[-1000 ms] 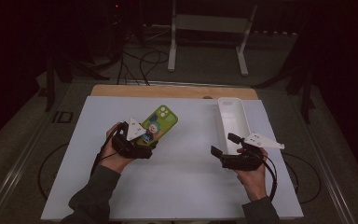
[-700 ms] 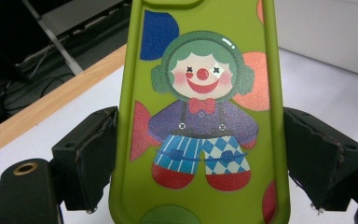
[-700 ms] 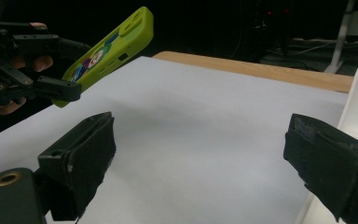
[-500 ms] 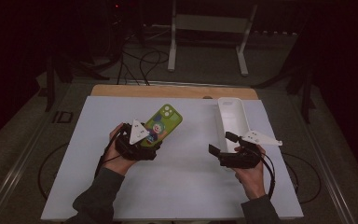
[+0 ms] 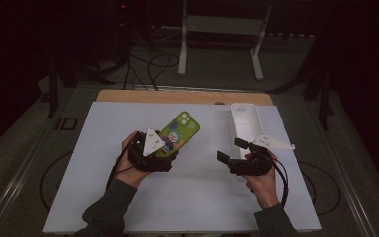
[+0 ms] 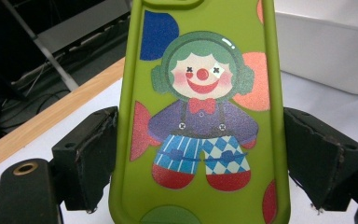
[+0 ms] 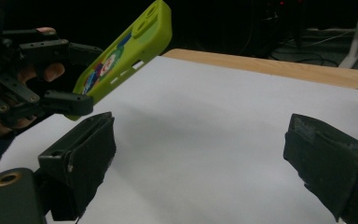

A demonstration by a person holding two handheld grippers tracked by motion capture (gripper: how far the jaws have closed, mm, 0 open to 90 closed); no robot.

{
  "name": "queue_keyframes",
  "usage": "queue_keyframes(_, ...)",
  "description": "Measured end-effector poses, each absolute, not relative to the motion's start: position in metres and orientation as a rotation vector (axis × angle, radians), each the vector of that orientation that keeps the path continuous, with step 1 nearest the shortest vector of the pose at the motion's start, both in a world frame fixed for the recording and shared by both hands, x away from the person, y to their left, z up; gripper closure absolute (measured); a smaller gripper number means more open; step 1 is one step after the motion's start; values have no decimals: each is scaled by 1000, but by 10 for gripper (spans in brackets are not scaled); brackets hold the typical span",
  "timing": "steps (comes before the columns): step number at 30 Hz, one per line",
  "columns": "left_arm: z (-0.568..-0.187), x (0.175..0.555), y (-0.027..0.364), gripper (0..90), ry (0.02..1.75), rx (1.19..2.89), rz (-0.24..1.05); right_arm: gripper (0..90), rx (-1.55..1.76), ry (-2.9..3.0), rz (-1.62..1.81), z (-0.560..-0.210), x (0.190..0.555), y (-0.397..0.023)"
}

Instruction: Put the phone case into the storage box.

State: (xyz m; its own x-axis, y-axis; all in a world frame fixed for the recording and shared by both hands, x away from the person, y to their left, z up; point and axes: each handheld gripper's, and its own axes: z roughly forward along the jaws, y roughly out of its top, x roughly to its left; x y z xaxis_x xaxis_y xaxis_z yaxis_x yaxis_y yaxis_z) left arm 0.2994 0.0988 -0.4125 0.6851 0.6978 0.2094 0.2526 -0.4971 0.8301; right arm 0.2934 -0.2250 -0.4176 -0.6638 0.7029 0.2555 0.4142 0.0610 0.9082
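We start with the worktop (image 5: 103, 197), a broad pale sheet with a wooden strip along its far edge, and we see both of the person's forearms coming in from six o'clock in the high view. Next in size, the white tray (image 5: 244, 123) lies long and narrow at about two o'clock on the worktop, well apart from the phone case. Then the phone case (image 5: 178, 132) itself, bright green, sits left of centre at roughly ten o'clock, its camera end pointing away toward one o'clock and lifted off the sheet; the right gripper view has it tilted up in the air, clear of the worktop. In the left gripper view we get its back in full: a clown with green hair, red nose, red bow tie and blue checked trousers, with coloured blobs around him. The left hand-held gripper (image 5: 164, 148) is clenched on the case's lower end, a black jaw pressed against each long edge, so the case is grasped across its width. The right hand-held gripper (image 5: 232, 149) hangs at four o'clock, just beside the tray's near end, released: its two jaws stand wide apart with bare sheet between them.
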Motion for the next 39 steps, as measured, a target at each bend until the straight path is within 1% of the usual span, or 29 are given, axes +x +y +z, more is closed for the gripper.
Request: queue_keyframes(39,-412,283,71,163,600,2058,679,108,1144,2153,1696,-402,305,-193)
